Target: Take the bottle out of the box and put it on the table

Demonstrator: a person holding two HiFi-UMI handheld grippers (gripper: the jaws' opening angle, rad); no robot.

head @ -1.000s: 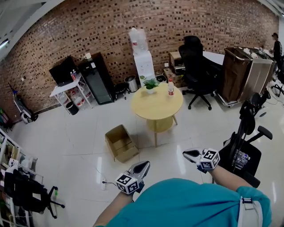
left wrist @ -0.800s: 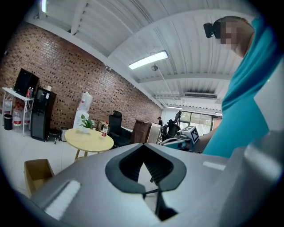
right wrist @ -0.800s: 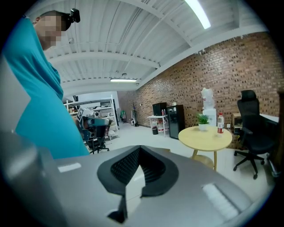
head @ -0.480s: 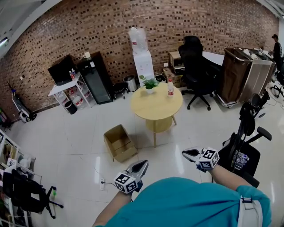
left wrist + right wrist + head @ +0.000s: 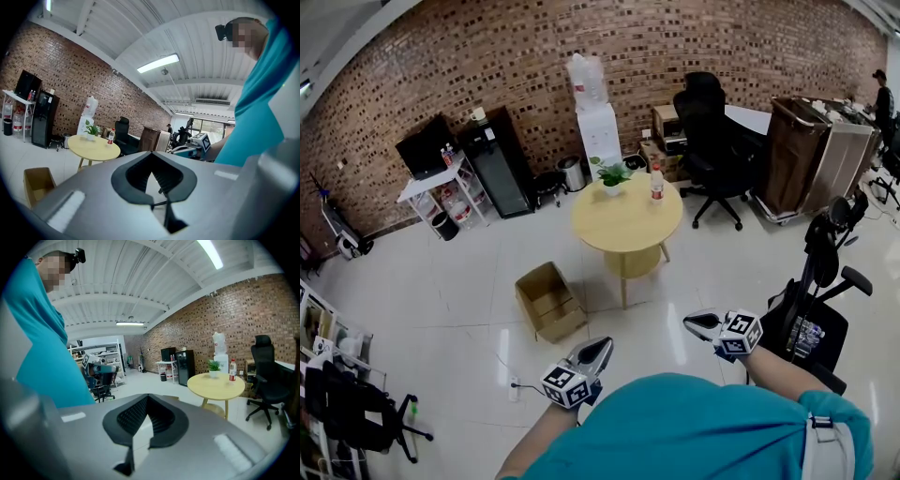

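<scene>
The person in the teal top [image 5: 703, 427] stands well short of the round yellow table [image 5: 623, 230], with both grippers held out toward it. The left gripper [image 5: 602, 349] has its jaws pressed together with nothing between them. The right gripper [image 5: 698, 324] is likewise closed and empty. Between the person and the table, off the table's near-left side, an open cardboard box [image 5: 548, 300] sits on the white tiled floor [image 5: 441, 300]. The bottle [image 5: 656, 185], clear with a red label, stands upright on the far right part of the table, near a small potted plant [image 5: 612, 175]. Beyond the table a water dispenser [image 5: 598, 131] stands against the brick wall [image 5: 516, 56]. A black office chair [image 5: 710, 131] sits off the table's far-right side.
</scene>
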